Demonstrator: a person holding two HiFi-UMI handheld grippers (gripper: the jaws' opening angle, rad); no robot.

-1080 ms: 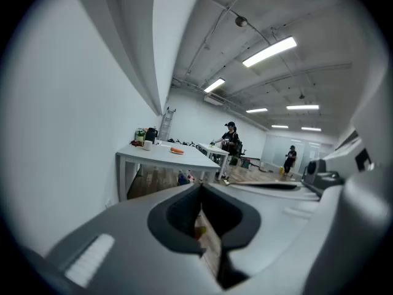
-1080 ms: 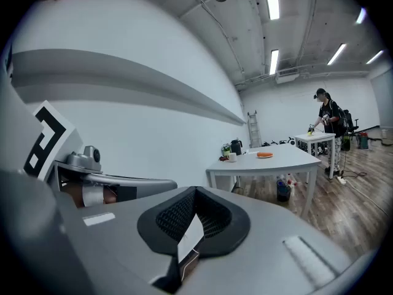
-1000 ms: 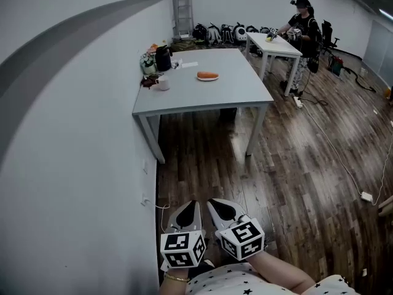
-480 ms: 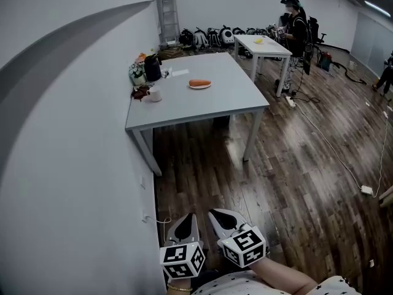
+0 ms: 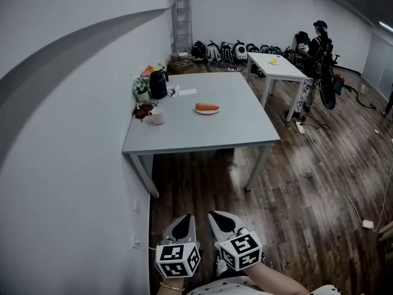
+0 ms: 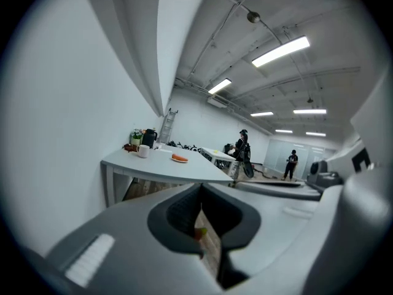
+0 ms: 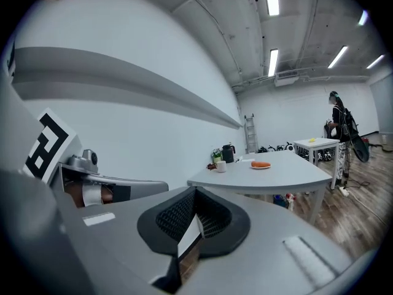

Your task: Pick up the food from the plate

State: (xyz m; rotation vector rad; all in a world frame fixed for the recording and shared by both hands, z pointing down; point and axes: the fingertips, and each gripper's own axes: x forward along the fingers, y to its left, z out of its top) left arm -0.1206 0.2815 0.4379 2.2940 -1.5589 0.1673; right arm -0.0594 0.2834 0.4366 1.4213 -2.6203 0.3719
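Observation:
An orange, oblong piece of food [image 5: 207, 107] lies on a small white plate [image 5: 207, 111] near the middle of a grey table [image 5: 202, 137], far ahead of me. Both grippers hang low over the wooden floor, well short of the table. My left gripper [image 5: 186, 220] and right gripper [image 5: 220, 213] are side by side, each shut with nothing held. The left gripper [image 6: 201, 190] sees the food [image 6: 179, 159] small in the distance. The right gripper [image 7: 195, 193] sees the food [image 7: 261, 164] on the table top too.
A white mug [image 5: 157, 118], a black kettle [image 5: 158, 83], flowers [image 5: 141, 86] and a paper [image 5: 187, 91] sit at the table's left side by the wall. A second white table [image 5: 279, 67], a person [image 5: 319, 45], bags, a ladder [image 5: 182, 14] and floor cables [image 5: 344, 183] lie beyond.
The table has come a little nearer and shifted in the head view. The person at the far table has moved right and turned away. Both grippers stay low and shut.

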